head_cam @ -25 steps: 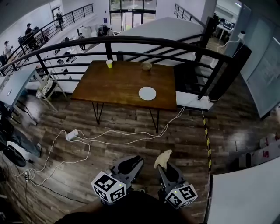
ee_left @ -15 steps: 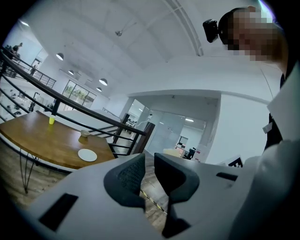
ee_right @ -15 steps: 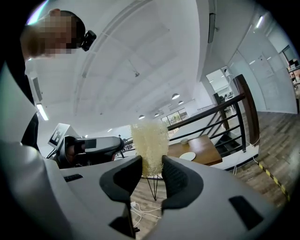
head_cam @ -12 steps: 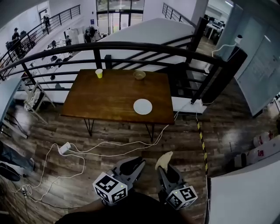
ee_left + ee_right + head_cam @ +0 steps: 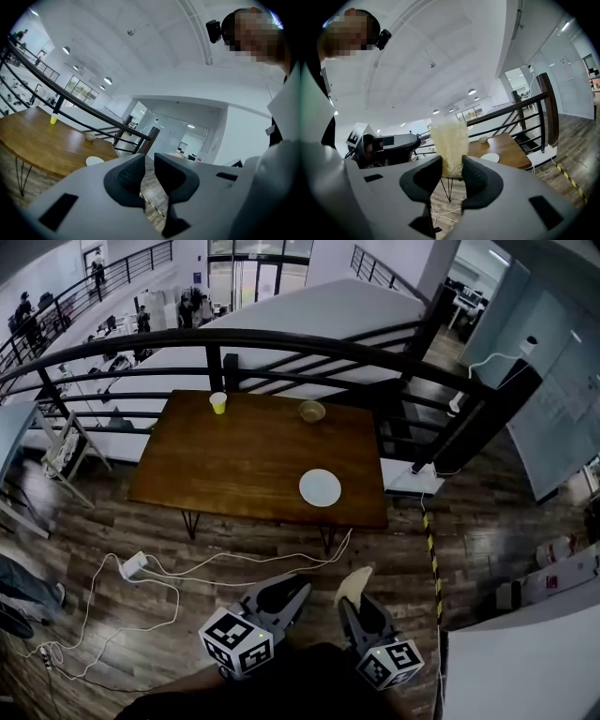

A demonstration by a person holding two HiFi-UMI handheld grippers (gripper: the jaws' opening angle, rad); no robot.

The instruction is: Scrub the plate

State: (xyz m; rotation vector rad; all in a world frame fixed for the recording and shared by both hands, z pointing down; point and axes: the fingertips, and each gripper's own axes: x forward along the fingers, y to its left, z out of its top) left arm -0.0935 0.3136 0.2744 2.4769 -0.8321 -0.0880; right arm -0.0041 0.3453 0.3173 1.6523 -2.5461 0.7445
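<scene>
Presently the wooden surface stands well ahead of both tools, bearing the plate. Right tool is clamped on a fibrous scrubber, evidently ready for scrubbing. Left tool is narrowly apart, empty, presumably free for steadying.

White plate, brown wood-grain table, yellow cup — cream scrubber, black fingers, black-and-white marker cubes

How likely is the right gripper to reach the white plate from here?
Probably not yet. The right gripper, shut on a fibrous scrubber, is far from the plate on the table; open floor lies between.
</scene>
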